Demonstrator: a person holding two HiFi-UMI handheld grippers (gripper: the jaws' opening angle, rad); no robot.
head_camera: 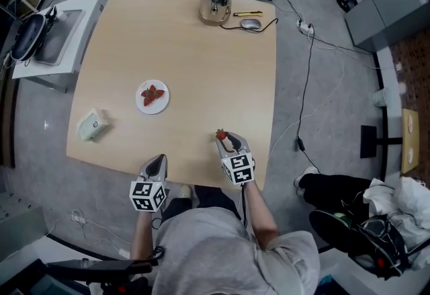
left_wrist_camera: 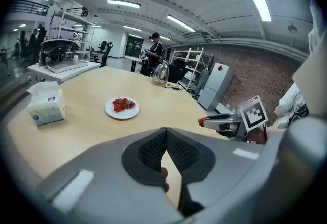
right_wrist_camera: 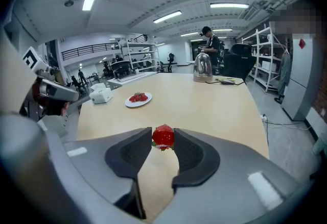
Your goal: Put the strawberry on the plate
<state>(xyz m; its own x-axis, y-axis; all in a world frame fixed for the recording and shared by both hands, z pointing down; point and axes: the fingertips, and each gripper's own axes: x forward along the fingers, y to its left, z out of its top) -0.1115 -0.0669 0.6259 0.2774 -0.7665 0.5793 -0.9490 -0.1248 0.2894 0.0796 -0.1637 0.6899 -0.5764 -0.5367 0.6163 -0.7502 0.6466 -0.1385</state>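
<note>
Head view, from the left: a pale tissue box (head_camera: 93, 124) lies near the left edge of the light wooden table (head_camera: 201, 65). Just right of it, a round white plate (head_camera: 152, 107) carries a few red berries (head_camera: 152, 93). My left tongs (head_camera: 160, 158) hang at the table's near edge, tips pressed together with nothing between them. Right of them, well apart from the plate, my right tongs (head_camera: 224, 138) pinch the small red strawberry (head_camera: 221, 134) at their very tips, over the near part of the table. In the right gripper view the pads press its two flanks, the jaws parted only by the fruit's width. Its long axis stands roughly upright there, green leafy end down and red body rising above the pads.
</note>
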